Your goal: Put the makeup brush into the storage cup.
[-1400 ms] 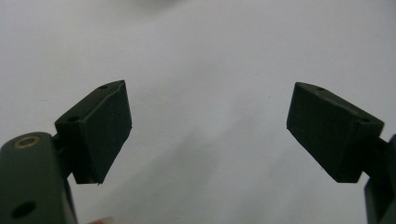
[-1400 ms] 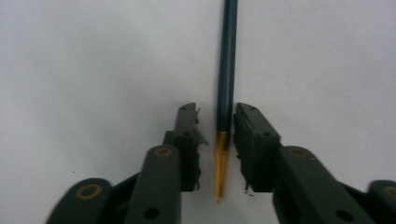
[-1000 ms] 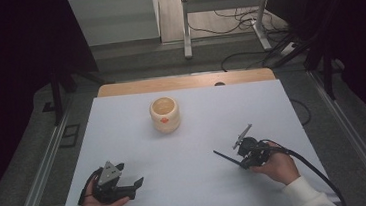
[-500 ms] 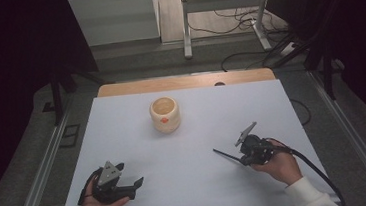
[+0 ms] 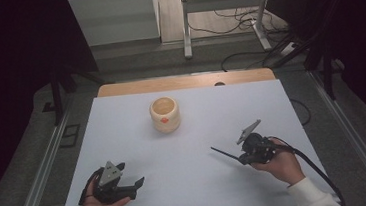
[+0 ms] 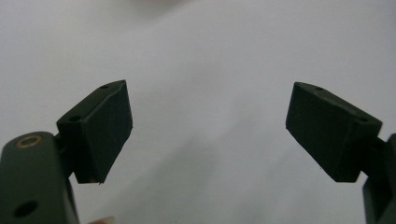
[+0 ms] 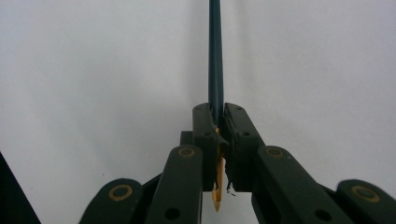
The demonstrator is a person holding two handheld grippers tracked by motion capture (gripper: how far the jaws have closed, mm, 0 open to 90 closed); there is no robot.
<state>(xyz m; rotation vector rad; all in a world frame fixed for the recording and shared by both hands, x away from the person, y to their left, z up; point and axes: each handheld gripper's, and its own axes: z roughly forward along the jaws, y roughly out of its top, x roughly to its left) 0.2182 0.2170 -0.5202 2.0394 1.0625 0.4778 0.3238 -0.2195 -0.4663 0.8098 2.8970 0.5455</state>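
Looking down from the high view: my right gripper was clamped on a thin dark pencil that stuck out toward the middle of the white table, its far end low over the surface.
Cup, high view: the pale wooden cup stood upright toward the far side of the table, well apart from both of my grippers.
Left side, high view: my left gripper rested low at the near left edge of the table, with nothing in it.
Left gripper view: my 2 pads stood wide apart over bare table, nothing between them.
Right gripper view: my jaws were pressed together on the pencil; its long dark shaft ran straight ahead from the right gripper, and the sharpened yellowish tip pointed back toward my hand.
Done, as I judged it: the pencil was picked up and held firmly.
Left, as I judged it: carrying it across to the cup, lining it up over the mouth, and letting it go inside; roughly the first 1 of 3 steps was behind me.
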